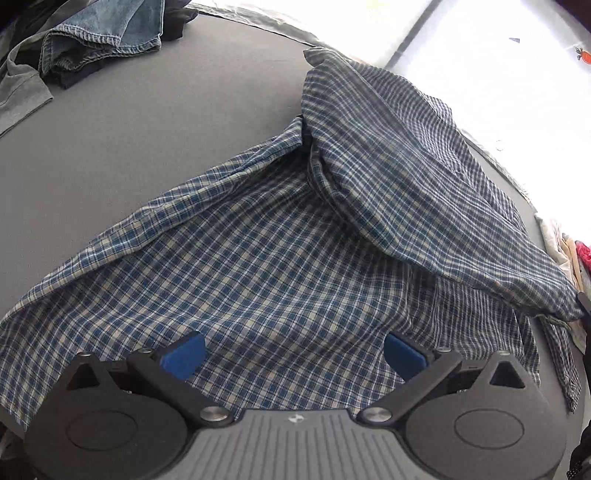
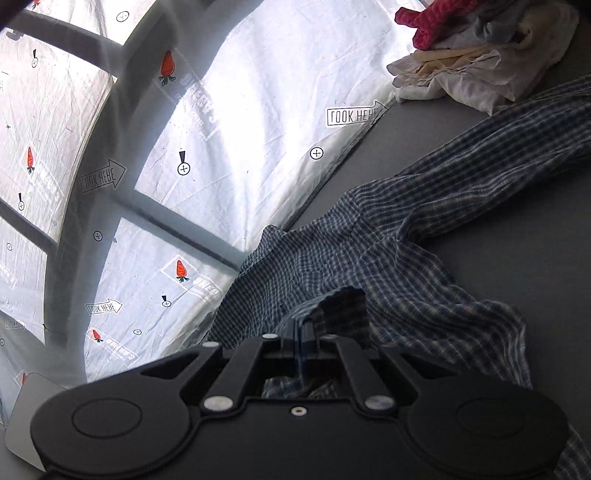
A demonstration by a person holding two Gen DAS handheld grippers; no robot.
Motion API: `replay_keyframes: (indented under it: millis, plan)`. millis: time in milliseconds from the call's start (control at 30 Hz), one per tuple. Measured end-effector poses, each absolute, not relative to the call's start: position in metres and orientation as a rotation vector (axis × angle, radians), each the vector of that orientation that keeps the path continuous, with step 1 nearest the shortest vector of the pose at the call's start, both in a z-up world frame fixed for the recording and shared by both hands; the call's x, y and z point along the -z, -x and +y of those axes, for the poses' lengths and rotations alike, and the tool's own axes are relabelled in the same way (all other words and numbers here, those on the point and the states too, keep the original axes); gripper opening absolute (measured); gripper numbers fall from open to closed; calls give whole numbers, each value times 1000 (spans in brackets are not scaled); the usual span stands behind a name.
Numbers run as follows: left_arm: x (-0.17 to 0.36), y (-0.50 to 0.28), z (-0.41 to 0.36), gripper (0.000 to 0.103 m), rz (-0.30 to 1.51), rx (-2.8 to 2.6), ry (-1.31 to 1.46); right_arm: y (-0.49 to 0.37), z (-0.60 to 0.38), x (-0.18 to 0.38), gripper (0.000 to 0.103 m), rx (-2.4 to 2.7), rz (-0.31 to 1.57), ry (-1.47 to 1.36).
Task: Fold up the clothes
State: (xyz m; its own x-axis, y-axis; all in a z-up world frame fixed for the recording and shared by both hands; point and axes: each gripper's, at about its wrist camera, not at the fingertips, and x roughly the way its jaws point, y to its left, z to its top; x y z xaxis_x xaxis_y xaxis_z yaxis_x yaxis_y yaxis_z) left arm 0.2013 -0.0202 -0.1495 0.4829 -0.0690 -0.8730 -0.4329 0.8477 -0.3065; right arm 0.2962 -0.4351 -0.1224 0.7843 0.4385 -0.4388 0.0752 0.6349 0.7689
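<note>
Nearest, left tongs [image 1: 293, 354]: blue pads [image 1: 184, 354] spread wide, nothing between them, hovering over the plaid shirt [image 1: 258, 266]. Shirt lies spread on the grey desk [image 1: 147, 129] directly under and ahead of these tongs, blue-and-cream check. Ahead and to the right of them, one part of the shirt is lifted and draped back over the rest in a raised fold.

Right tongs [image 2: 301, 332]: fingers drawn tight together, pinching a bunched edge of the same plaid shirt; cloth pokes up just past the tips and also shows behind them, inside the frame. Remainder of the shirt trails ahead and to the right of these tongs across the desk, rumpled.

Farther out from the left tongs, ahead-left: a heap of blue denim [image 1: 99, 33] with a grey garment [image 1: 18, 92] beside it, well apart from the shirt.

Farther out from the right tongs, ahead-right: a pile of white, cream and red clothes [image 2: 480, 55]. Ahead-left, past the desk edge: a backlit white sheet [image 2: 258, 92] printed with carrots and arrows.
</note>
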Motion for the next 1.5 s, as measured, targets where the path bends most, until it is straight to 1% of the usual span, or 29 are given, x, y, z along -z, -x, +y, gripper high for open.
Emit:
replay_keyframes:
  millis: [133,200,300,367,400,433,467,500,533,700,767,833,900,933,1033,1167,1500]
  plan:
    - [162,-203,-44,102,1082,-296,557,-301,-472,132,2,-194,683,-834]
    - [171,-203,-53,102,1111,-347,553,-308,-478,139,2,-202,727,-785]
    - [176,-203,-68,103,1119,-404,465,-320,-486,149,2,-214,790,-711]
    - [178,-208,-78,103,1151,-440,390,-327,-490,156,8,-222,834,-661]
    - [179,-213,-84,103,1173,-455,348,-331,-489,160,14,-232,864,-635]
    - [179,-215,-86,103,1178,-467,348,-335,-488,165,23,-239,891,-608]
    - [179,-217,-88,103,1182,-479,350,-339,-485,167,28,-240,906,-580]
    - [179,-218,-86,103,1183,-488,363,-342,-483,170,37,-240,921,-550]
    - [179,-219,-85,103,1188,-492,370,-346,-480,171,41,-237,932,-516]
    - [177,-224,-80,103,1199,-528,406,-366,-470,174,46,-289,978,-446]
    - [178,-227,-81,103,1198,-555,420,-372,-464,174,40,-331,994,-425]
    - [179,-232,-81,103,1200,-584,422,-372,-458,169,18,-386,980,-379]
    - [179,-237,-82,103,1202,-605,422,-370,-452,161,10,-439,941,-328]
    - [179,-238,-82,103,1202,-609,426,-369,-450,155,8,-467,910,-304]
    - [178,-243,-80,103,1202,-623,437,-374,-449,138,6,-503,827,-266]
    - [177,-246,-79,103,1198,-629,438,-391,-456,118,6,-505,737,-261]
    - [168,-236,-94,103,1178,-648,435,-422,-522,91,5,-328,588,-306]
